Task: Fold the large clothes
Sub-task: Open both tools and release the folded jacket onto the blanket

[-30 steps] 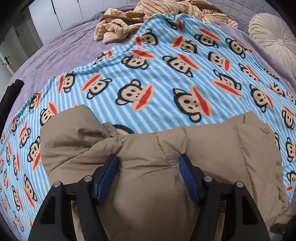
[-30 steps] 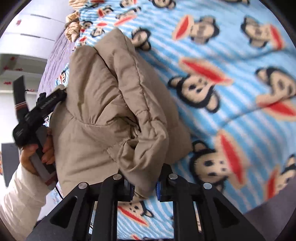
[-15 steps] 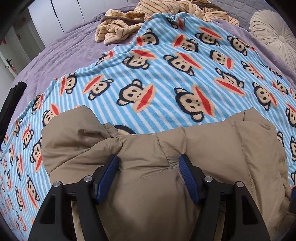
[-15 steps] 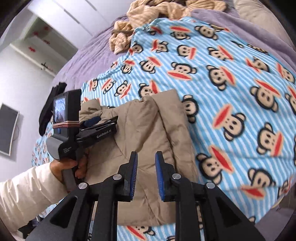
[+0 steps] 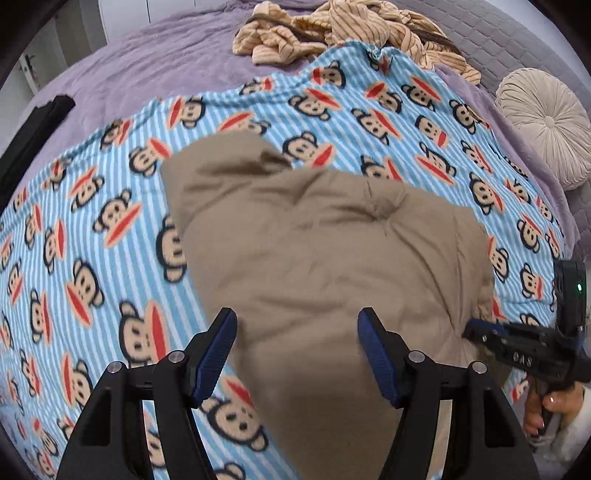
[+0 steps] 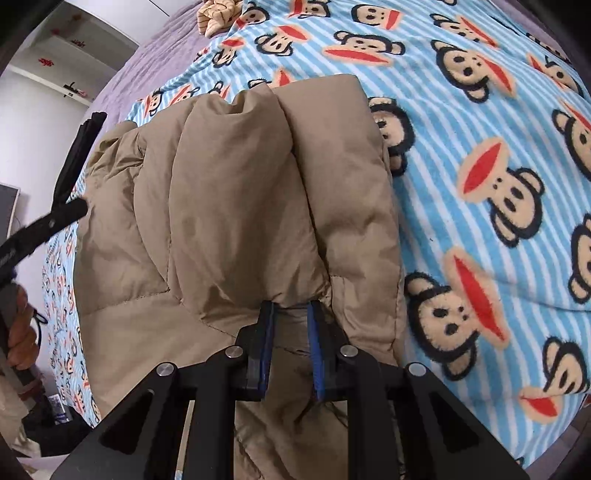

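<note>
A tan puffy jacket (image 5: 325, 254) lies folded into a thick bundle on a blue striped monkey-print blanket (image 5: 92, 229). It also fills the right wrist view (image 6: 236, 206). My left gripper (image 5: 297, 332) is open and held above the jacket's near part, touching nothing. My right gripper (image 6: 290, 314) has its jaws nearly closed, pinching the jacket's near edge. The right gripper also shows in the left wrist view (image 5: 476, 332) at the jacket's right side. The left gripper's tip shows at the left of the right wrist view (image 6: 66, 212).
The blanket covers a purple bed (image 5: 129, 70). A crumpled striped beige garment (image 5: 332, 33) lies at the far end. A round cream cushion (image 5: 546, 122) sits at the far right. A black object (image 5: 33, 136) lies at the bed's left edge.
My left gripper rose off the jacket and pulled back. My right gripper let go, swung away, then came back to the jacket's near edge and closed on it.
</note>
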